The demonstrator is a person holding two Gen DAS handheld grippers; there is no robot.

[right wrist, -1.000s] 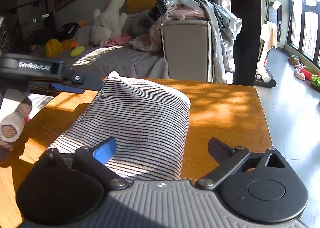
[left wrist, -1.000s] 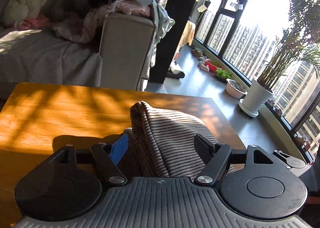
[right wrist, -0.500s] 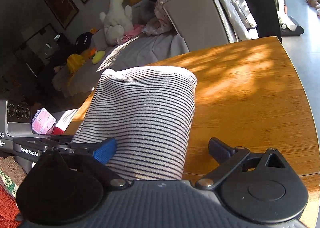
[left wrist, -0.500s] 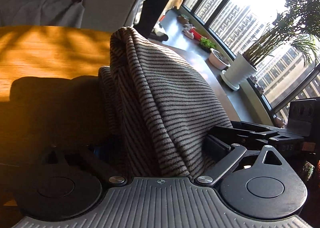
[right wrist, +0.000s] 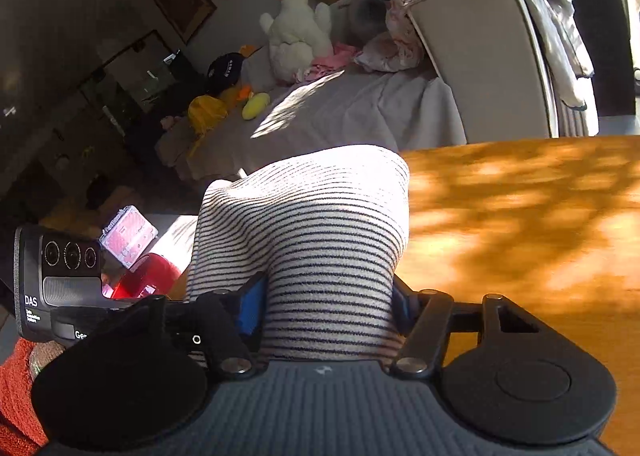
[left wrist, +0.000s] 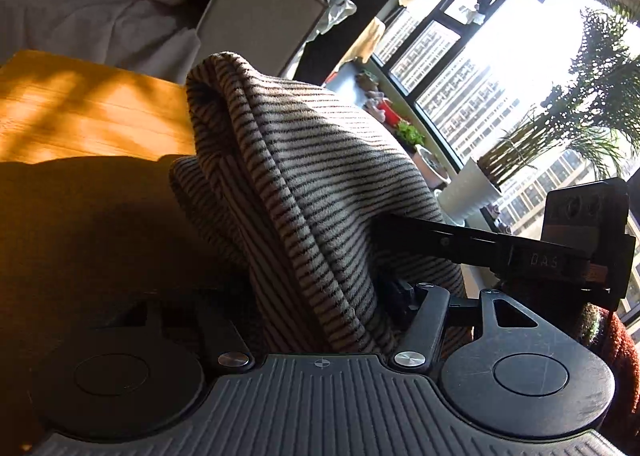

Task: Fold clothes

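A cream garment with thin dark stripes is bunched between both grippers above the orange wooden table. My left gripper is shut on a folded edge of the striped garment, its fingertips hidden in the cloth. In the right wrist view the striped garment arches up from my right gripper, which is shut on it with the blue pad against the cloth. The right gripper's body shows just right of the left one. The left gripper's body shows at the left.
A grey sofa piled with clothes stands beyond the table. A white plush toy sits on a covered bed. Potted plants line the window on the right. A red object lies below the table's left side.
Both grippers have closed on the striped garment and come close together. The cameras have tilted, and the garment now stands higher and more bunched than a second ago.
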